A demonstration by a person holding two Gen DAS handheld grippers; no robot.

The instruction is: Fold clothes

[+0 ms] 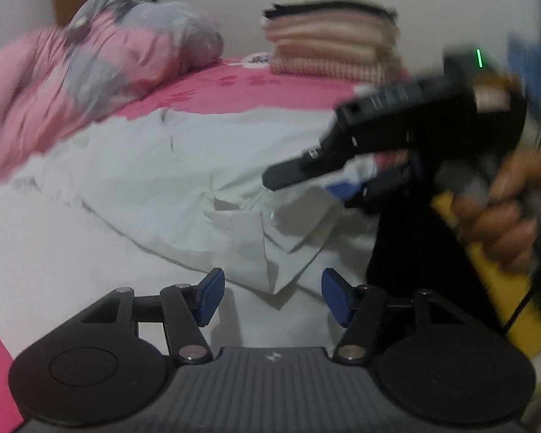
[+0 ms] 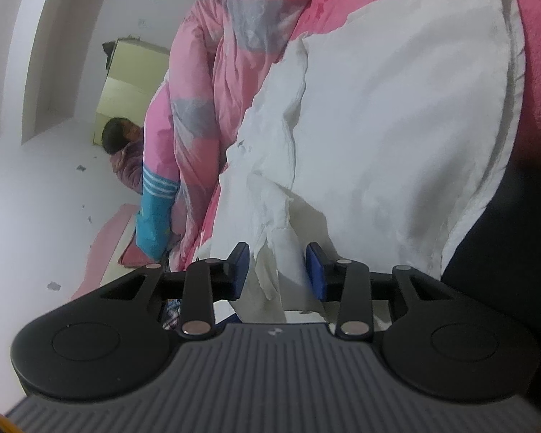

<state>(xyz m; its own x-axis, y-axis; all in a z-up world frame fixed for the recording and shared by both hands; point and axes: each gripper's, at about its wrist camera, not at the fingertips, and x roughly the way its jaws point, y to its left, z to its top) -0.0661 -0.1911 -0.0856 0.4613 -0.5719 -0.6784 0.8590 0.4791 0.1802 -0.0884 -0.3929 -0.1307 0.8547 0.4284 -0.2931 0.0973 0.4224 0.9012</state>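
Item: white cotton collared shirt [image 1: 169, 180], spread on the pink floral bed [image 1: 234, 86]. Left claw [image 1: 268, 297] open above collar; right claw [image 2: 277, 270] parted, loose fold between, unpinched. I advise gripping the edge squarely first.

A white cotton button-up shirt [image 1: 184, 180] lies spread across the middle of the left wrist view, rumpled, its pointed collar [image 1: 288, 238] folded at lower centre with one small button showing. In the right wrist view the same shirt [image 2: 396, 126] fills the centre and right, a crumpled sleeve bunched toward bottom centre.
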